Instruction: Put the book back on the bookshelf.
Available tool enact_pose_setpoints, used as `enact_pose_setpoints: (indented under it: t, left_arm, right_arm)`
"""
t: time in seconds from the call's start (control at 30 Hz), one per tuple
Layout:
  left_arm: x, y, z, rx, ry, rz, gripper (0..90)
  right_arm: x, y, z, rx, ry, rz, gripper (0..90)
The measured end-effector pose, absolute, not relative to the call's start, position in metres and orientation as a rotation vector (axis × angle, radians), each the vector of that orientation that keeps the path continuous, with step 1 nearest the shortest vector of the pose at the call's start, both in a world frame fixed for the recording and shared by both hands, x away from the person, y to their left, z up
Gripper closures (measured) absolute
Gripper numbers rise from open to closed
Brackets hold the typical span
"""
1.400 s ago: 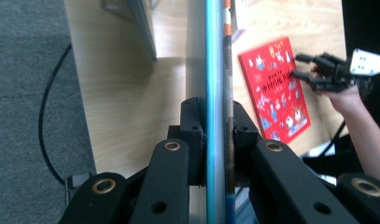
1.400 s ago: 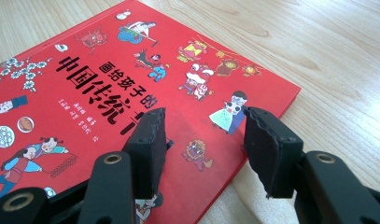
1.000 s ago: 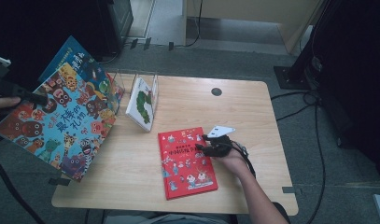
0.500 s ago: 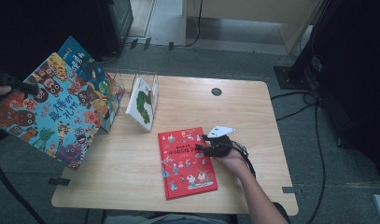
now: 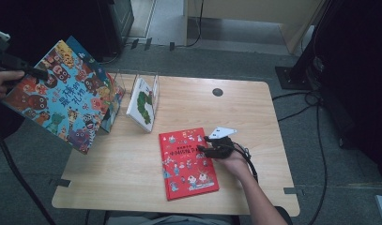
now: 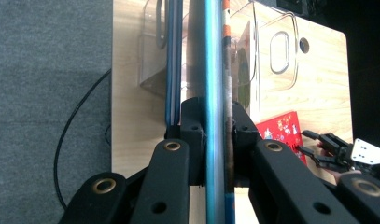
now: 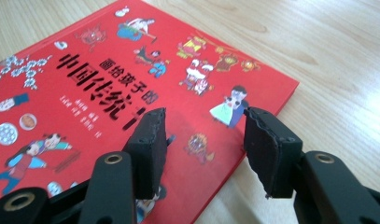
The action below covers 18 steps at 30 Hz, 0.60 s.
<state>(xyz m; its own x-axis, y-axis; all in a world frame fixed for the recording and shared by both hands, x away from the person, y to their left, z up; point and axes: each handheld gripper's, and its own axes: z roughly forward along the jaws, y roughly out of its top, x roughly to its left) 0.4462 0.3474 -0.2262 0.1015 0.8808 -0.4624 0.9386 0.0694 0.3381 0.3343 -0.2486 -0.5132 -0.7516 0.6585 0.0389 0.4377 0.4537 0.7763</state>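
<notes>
Because the large picture book (image 5: 62, 96) is broad, thin and stiff, it likely swings heavily from a single edge grip, so the left gripper (image 6: 214, 135), jaws clenched on its edge, probably holds best near the edge's middle. Compared with a second ago, the book sits higher and farther left of the table (image 5: 132, 187), tilted above its left edge near the clear rack (image 5: 146, 89). Over the red book (image 7: 85, 93) on the table, the right gripper (image 7: 204, 144) hovers with jaws released, unmoved.

Left gripper (image 5: 36, 72) raised at far left, fingers clamped; right gripper (image 5: 202, 145) low, fingers apart.
</notes>
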Motion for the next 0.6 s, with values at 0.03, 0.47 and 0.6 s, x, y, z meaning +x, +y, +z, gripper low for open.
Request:
enact_pose_setpoints:
  t: [0.03,0.47,0.6]
  left_arm:
    - [0.45,0.346,-0.227,1.809,1.78,-0.127,81.8]
    - [0.484,0.33,-0.23,1.848,1.77,-0.072,81.7]
    - [0.492,0.323,-0.233,1.857,1.767,-0.061,81.5]
  right_arm:
    - [0.333,-0.249,-0.513,0.95,2.441,1.193,49.3]
    - [0.318,-0.246,-0.51,0.954,2.434,1.185,50.6]
    - [0.315,-0.248,-0.509,0.952,2.429,1.18,50.7]
